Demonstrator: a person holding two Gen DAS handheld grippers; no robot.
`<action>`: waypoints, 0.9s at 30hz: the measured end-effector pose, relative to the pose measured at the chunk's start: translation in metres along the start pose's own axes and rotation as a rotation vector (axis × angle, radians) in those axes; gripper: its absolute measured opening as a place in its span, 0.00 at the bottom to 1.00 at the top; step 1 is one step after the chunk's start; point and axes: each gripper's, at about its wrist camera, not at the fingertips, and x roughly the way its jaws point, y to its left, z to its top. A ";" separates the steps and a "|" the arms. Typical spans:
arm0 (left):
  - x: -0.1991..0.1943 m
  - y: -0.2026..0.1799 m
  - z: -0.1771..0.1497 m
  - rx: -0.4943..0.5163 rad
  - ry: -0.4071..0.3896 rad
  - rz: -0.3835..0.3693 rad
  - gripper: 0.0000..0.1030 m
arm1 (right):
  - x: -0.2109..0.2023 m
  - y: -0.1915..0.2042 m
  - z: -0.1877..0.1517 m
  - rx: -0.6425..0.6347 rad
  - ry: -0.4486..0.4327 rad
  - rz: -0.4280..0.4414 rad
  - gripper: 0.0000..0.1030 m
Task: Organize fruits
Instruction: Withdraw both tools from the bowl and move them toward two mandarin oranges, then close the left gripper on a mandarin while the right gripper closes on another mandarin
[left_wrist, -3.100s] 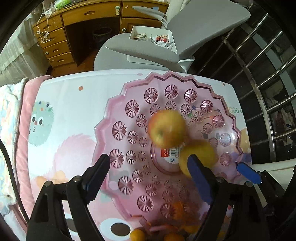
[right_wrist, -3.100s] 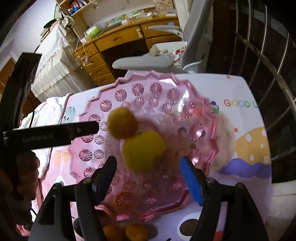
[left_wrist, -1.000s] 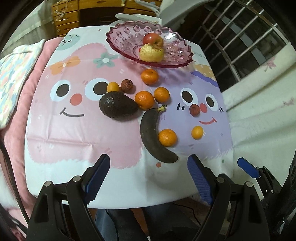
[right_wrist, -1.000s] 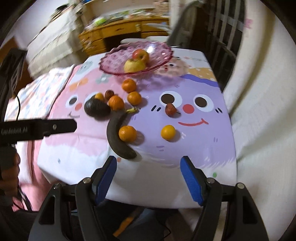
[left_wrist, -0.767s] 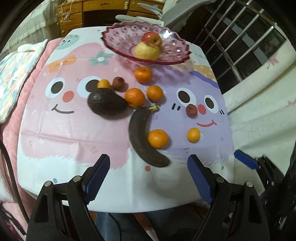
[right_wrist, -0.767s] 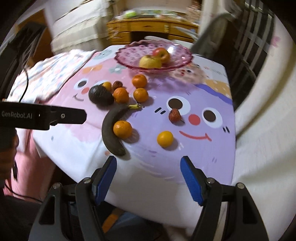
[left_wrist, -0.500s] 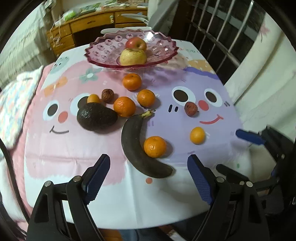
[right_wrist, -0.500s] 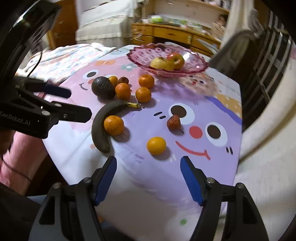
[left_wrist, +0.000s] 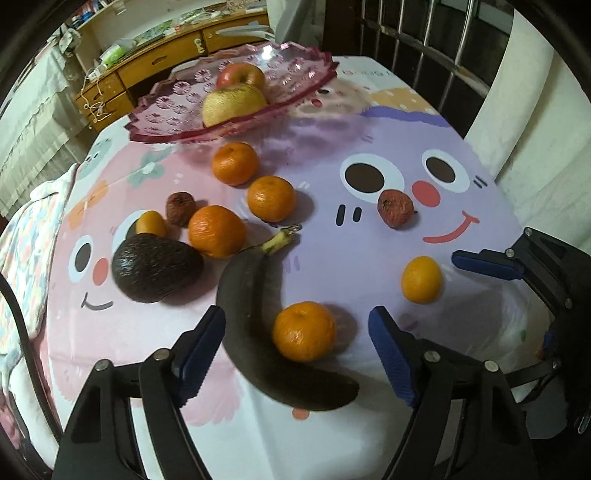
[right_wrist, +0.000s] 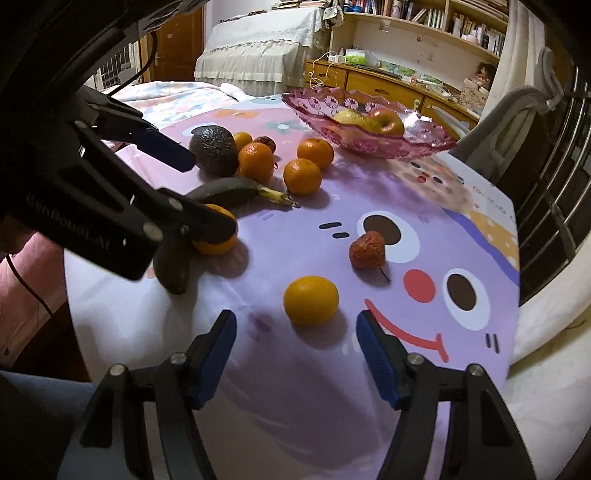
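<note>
My left hand-held gripper (left_wrist: 295, 343), jaws spread and just narrowing, frames a round orange tangerine (left_wrist: 304, 331) low centre; my right hand-held gripper (right_wrist: 295, 347), likewise spread and narrowing, frames a smaller yellow-orange citrus (right_wrist: 311, 300) on the bench (right_wrist: 369, 387).

My left wrist camera looks steeply down over the table's near edge. My right looks across from the side. Both share the pink bowl (left_wrist: 236, 122) (right_wrist: 369, 144).

Wooden desk (left_wrist: 155, 70); bookshelves (right_wrist: 424, 22); draped bed (right_wrist: 258, 40)
</note>
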 end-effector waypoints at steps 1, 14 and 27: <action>0.004 -0.001 0.001 0.003 0.010 -0.004 0.72 | 0.003 -0.001 0.000 0.007 -0.001 0.000 0.61; 0.016 -0.012 -0.003 0.053 0.024 0.032 0.67 | 0.018 -0.017 -0.001 0.105 -0.002 0.049 0.38; 0.012 -0.010 -0.005 0.050 -0.003 0.070 0.45 | 0.016 -0.020 -0.001 0.114 -0.004 0.048 0.34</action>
